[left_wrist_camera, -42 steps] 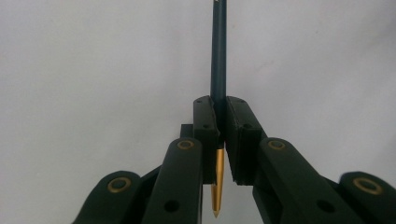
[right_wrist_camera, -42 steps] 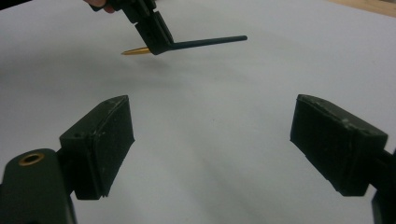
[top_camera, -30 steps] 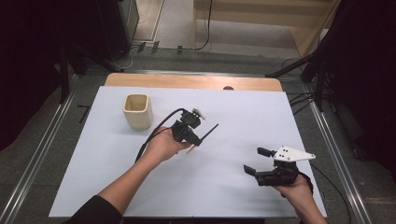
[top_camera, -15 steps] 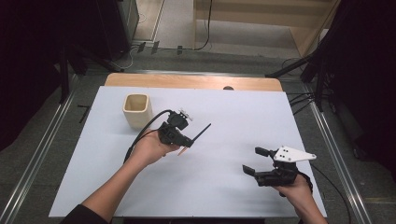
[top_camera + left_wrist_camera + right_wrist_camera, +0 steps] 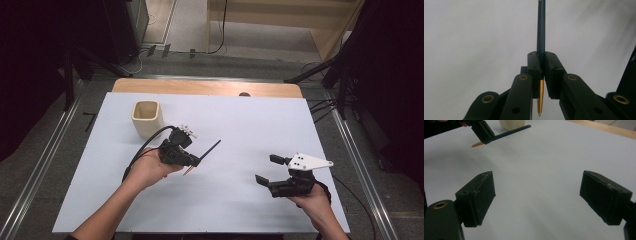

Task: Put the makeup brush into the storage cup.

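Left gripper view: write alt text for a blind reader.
Two black jaws of the left gripper are shut on a dark pen with a gold tip, its shaft pointing away over the blurred white table.

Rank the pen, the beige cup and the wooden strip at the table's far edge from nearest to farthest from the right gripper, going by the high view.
From the right gripper:
1. Pen, clamped in the left gripper, off to its left over the middle of the white table.
2. Beige cup, farther left and back.
3. Wooden strip, along the far edge.
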Demonstrator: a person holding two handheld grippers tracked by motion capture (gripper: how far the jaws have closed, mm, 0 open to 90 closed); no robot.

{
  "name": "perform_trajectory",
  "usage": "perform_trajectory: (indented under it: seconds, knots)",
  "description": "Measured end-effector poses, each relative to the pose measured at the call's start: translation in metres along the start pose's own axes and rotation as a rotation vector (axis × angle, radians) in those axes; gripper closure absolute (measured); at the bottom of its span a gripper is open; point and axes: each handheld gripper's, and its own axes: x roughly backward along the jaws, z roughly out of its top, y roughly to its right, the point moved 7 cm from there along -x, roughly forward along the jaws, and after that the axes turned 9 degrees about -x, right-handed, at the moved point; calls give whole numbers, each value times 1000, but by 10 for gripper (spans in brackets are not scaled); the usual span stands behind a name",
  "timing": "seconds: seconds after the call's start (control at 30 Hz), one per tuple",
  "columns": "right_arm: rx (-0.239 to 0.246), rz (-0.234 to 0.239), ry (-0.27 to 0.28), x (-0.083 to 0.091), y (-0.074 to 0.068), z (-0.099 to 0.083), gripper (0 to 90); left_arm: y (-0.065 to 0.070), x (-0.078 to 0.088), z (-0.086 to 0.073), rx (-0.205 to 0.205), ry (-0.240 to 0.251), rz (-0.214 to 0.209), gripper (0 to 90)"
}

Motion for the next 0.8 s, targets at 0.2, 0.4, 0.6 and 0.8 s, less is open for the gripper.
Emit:
perform_trajectory:
  seconds: [0.2, 0.4, 0.6, 0.8]
  knots:
    - [24, 27, -14, -4, -6, 7, 136, 3, 3, -7, -20, -8, -12, 840]
    - [43, 40, -40, -13, -13, 14, 137, 6, 8, -11, -34, 0, -14, 840]
    - [59, 54, -56, -25, -19, 24, 137, 9, 5, -17, -42, -14, -32, 840]
    - [81, 80, -75, -35, -25, 28, 137, 11, 5, -19, -54, -18, -41, 840]
